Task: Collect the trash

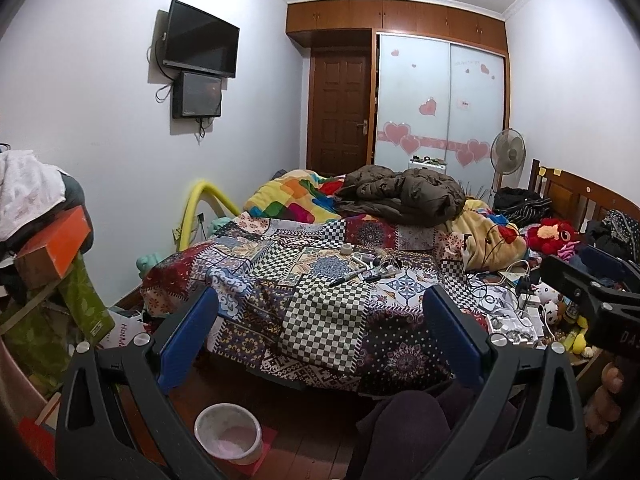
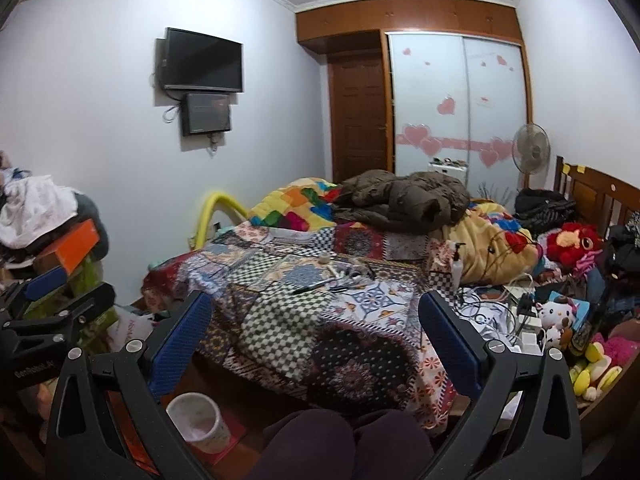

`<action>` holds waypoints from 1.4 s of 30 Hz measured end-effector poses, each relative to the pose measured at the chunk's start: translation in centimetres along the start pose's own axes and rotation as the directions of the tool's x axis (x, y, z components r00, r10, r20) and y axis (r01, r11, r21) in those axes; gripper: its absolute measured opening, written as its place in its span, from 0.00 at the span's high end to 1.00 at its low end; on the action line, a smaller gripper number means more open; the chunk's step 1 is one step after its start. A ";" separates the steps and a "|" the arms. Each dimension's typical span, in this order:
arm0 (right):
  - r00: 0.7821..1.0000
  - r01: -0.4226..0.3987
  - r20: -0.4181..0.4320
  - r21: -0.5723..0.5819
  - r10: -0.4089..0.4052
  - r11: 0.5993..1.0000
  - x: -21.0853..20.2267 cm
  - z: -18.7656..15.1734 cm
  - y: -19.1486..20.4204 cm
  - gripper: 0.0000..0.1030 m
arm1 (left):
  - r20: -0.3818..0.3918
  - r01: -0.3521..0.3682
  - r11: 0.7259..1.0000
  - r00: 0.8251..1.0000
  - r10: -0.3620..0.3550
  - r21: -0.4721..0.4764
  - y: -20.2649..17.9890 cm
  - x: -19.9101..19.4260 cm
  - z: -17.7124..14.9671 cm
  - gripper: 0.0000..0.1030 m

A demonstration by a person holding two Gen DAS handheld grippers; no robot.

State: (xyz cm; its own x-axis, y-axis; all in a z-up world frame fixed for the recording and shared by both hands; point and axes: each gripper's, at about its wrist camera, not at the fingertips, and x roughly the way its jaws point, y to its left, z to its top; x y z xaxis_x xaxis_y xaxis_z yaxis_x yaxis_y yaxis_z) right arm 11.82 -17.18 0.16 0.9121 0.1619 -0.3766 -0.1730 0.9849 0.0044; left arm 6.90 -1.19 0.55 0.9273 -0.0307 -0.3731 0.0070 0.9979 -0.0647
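A small white trash bin (image 1: 229, 433) stands on the wooden floor below the bed's near edge; it also shows in the right wrist view (image 2: 199, 416). Small loose items lie on the patterned bedspread: a tape roll (image 1: 346, 249), a black pen (image 1: 347, 276) and a heap of small bits (image 1: 378, 265); the pen (image 2: 313, 287) and tape roll (image 2: 325, 257) show in the right view too. My left gripper (image 1: 320, 312) is open and empty, held back from the bed. My right gripper (image 2: 316, 316) is open and empty, also short of the bed.
A brown jacket (image 1: 400, 194) and bright blankets lie further up the bed. Cables, chargers and plush toys (image 2: 532, 320) crowd the bed's right side. A pile of boxes and clothes (image 1: 44, 240) stands at left. My knees (image 2: 340, 444) are at the bottom.
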 end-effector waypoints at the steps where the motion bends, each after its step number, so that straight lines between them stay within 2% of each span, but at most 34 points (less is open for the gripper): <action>1: 1.000 0.002 -0.011 0.012 -0.002 1.000 0.6 0.2 -0.6 0.00 | -0.016 0.016 1.000 1.000 -0.016 -0.004 0.0 0.8 0.3 0.00; 4: 0.999 0.000 -0.039 0.048 0.002 0.999 2.6 0.9 -2.1 0.00 | -0.064 0.030 1.000 0.997 -0.030 -0.003 -0.1 3.7 1.4 0.00; 6: 0.998 0.015 -0.056 0.051 -0.013 0.999 4.0 1.3 -2.9 0.00 | -0.012 0.031 1.000 0.999 -0.031 0.006 -0.6 5.3 2.4 0.00; 11: 0.994 0.071 -0.090 0.025 -0.069 0.997 7.6 2.3 -4.7 0.00 | -0.029 0.062 0.998 0.998 -0.062 -0.025 -1.1 10.7 4.1 0.00; 14: 0.990 0.094 -0.105 0.008 -0.093 0.996 10.2 2.7 -5.8 0.00 | -0.053 0.076 0.997 0.996 -0.077 -0.022 -1.7 14.8 4.8 0.07; 18: 0.983 0.121 -0.134 -0.018 -0.122 0.992 14.5 3.1 -7.5 0.00 | -0.117 0.072 0.997 0.990 -0.076 -0.032 -2.3 21.0 5.2 0.09; 21: 0.976 0.143 -0.161 -0.040 -0.148 0.989 18.0 3.1 -8.9 0.00 | -0.184 0.074 0.997 0.980 -0.078 -0.031 -2.6 25.9 4.8 0.09; 25: 0.965 0.147 -0.211 -0.060 -0.156 0.987 22.5 2.8 -10.5 0.00 | -0.276 0.089 0.995 0.956 -0.100 -0.053 -2.4 32.7 3.8 0.09; 29: 0.952 0.149 -0.261 -0.071 -0.163 0.986 27.1 2.2 -12.0 0.01 | -0.346 0.072 0.997 0.935 -0.079 -0.034 -2.6 39.5 2.3 0.09; 31: 0.941 0.153 -0.291 -0.086 -0.172 0.984 30.0 1.7 -12.6 0.04 | -0.373 0.067 0.997 0.925 -0.072 -0.027 -2.7 42.1 1.4 0.09; 35: 0.923 0.131 -0.351 -0.102 -0.159 0.986 35.0 1.1 -13.8 0.13 | -0.444 0.087 0.996 0.892 -0.090 -0.027 -2.6 47.5 -1.1 0.11; 38: 0.904 0.091 -0.412 -0.070 -0.111 0.993 38.8 0.5 -14.9 0.23 | -0.488 0.124 0.992 0.864 -0.123 -0.030 -2.7 50.9 -2.7 0.21; 39: 0.891 0.064 -0.448 -0.039 -0.075 0.997 40.5 0.1 -15.4 0.28 | -0.510 0.139 0.990 0.850 -0.136 -0.033 -2.7 52.3 -3.4 0.25; 40: 0.881 0.052 -0.469 -0.017 -0.054 0.999 41.7 -0.1 -15.8 0.32 | -0.522 0.143 0.989 0.842 -0.139 -0.031 -2.8 53.1 -3.8 0.28; 42: 0.864 0.035 -0.503 0.011 -0.025 0.999 44.2 -0.7 -16.6 0.35 | -0.552 0.153 0.988 0.822 -0.142 -0.026 -3.0 55.3 -4.8 0.38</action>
State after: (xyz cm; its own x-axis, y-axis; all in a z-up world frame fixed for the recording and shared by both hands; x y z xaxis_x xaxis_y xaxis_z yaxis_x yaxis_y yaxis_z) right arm 54.73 -26.40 -17.15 0.6051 0.0848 -0.7916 -0.1366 0.9906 0.0017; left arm 56.35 -6.11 -24.32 0.5546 -0.1985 -0.8081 0.1393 0.9796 -0.1450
